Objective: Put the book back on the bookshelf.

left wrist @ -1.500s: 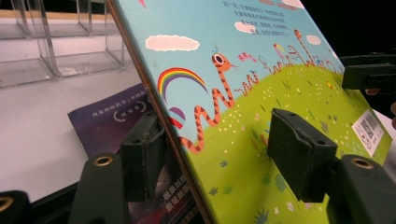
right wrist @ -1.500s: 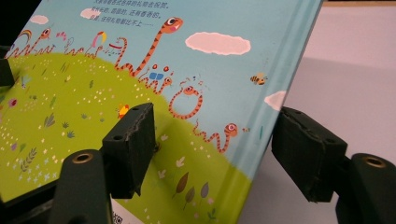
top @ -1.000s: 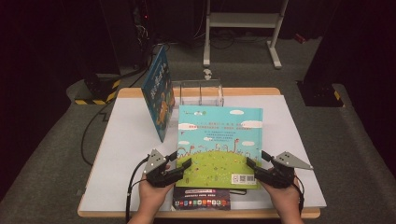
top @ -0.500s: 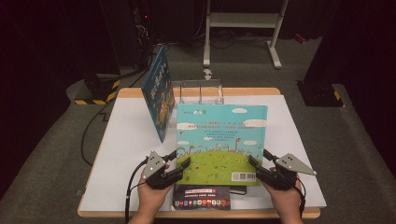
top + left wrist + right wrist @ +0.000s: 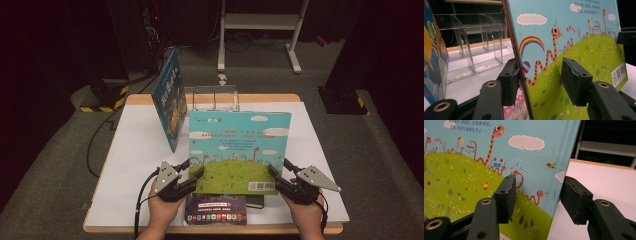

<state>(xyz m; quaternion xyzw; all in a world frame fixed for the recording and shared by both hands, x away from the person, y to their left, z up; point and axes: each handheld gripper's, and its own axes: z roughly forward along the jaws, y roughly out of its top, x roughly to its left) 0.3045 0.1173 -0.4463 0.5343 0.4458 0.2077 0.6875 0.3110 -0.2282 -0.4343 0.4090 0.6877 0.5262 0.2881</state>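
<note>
High view: picture book (image 5: 239, 150) stands tilted between both grippers, above a flat book (image 5: 216, 208) on the counter (image 5: 320, 150).
Left gripper (image 5: 537, 77): jaws apart, just been closing astride the spine edge.
Right gripper (image 5: 537, 197): same, astride the opposite edge.
Technique: close both together, evenly.
Room: acrylic rack (image 5: 212, 97) ahead; leaning book (image 5: 170, 102) crowds left.

Left gripper (image 5: 199, 175) at 7 o'clock, right gripper (image 5: 274, 172) at 5; both jaws half-spread, just been closing, angled inward.
</note>
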